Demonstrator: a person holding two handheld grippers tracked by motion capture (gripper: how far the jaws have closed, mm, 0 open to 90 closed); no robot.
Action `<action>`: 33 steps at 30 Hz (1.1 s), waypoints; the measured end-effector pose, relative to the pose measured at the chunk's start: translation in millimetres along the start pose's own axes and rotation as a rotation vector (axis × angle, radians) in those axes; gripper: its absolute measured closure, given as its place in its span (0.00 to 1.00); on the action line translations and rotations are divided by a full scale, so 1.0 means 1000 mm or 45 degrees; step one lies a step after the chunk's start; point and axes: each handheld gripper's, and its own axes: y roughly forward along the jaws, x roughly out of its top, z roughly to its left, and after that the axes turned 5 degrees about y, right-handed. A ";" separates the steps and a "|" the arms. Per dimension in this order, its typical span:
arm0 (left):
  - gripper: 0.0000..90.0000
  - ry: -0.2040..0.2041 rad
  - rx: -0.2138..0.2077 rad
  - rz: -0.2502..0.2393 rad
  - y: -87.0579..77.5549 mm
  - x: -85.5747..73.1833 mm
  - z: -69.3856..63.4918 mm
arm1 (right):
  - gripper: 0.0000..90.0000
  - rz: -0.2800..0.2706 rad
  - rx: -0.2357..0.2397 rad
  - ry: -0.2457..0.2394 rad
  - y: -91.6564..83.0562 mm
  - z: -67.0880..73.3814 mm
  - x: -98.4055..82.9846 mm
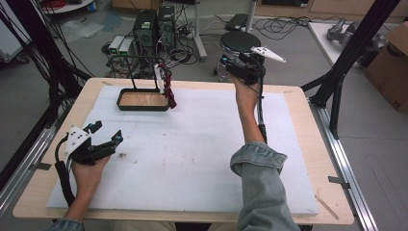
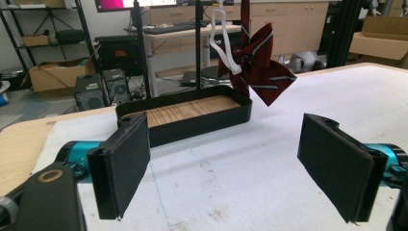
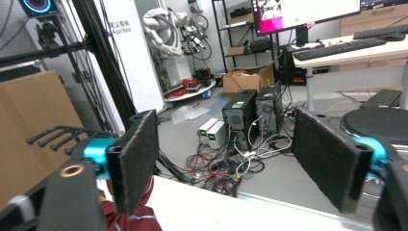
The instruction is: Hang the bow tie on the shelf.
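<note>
a white mat [image 1: 202, 159] is covering the wooden table [image 1: 317, 173]; computers are sitting on the floor beyond. a red striped bow tie [image 2: 257, 67] is hanging over a black tray [image 1: 143, 100] far left. left gripper [image 1: 107, 136] is resting near left, jaws wide, empty. right gripper [image 1: 230, 64] is reaching past the far edge, jaws wide, empty.
</note>
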 end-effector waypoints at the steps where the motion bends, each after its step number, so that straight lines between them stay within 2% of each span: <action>1: 0.21 0.001 0.002 0.001 -0.001 0.000 0.001 | 0.23 0.001 0.000 0.005 -0.002 -0.001 0.001; 4: 0.21 -0.006 0.012 0.001 -0.002 0.000 0.003 | 0.18 -0.007 -0.004 0.015 -0.011 -0.003 0.005; 11: 0.21 -0.003 0.013 0.002 -0.001 -0.001 0.002 | 0.16 -0.039 0.006 -0.017 -0.039 -0.009 0.011; 15: 0.21 -0.004 0.012 0.004 -0.001 -0.001 0.003 | 0.14 -0.035 -0.002 -0.073 -0.058 -0.013 0.014; 19: 0.21 -0.008 0.018 0.005 -0.001 -0.002 0.004 | 0.13 -0.055 0.002 -0.088 -0.079 -0.019 0.012; 20: 0.21 -0.006 0.019 0.008 -0.001 -0.002 0.004 | 0.13 -0.032 0.009 -0.083 -0.084 -0.020 0.013; 23: 0.21 -0.009 0.024 0.008 -0.002 -0.002 0.005 | 0.14 -0.057 0.002 -0.120 -0.099 -0.023 0.012; 26: 0.21 -0.007 0.023 0.010 -0.002 -0.002 0.004 | 0.14 -0.033 0.002 -0.125 -0.113 -0.026 0.011; 28: 0.21 -0.006 0.024 0.010 -0.001 -0.002 0.004 | 0.14 -0.066 -0.005 -0.130 -0.125 -0.028 0.008; 33: 0.21 -0.001 0.034 0.020 -0.001 -0.002 0.003 | 0.15 -0.087 -0.004 -0.141 -0.147 -0.032 0.000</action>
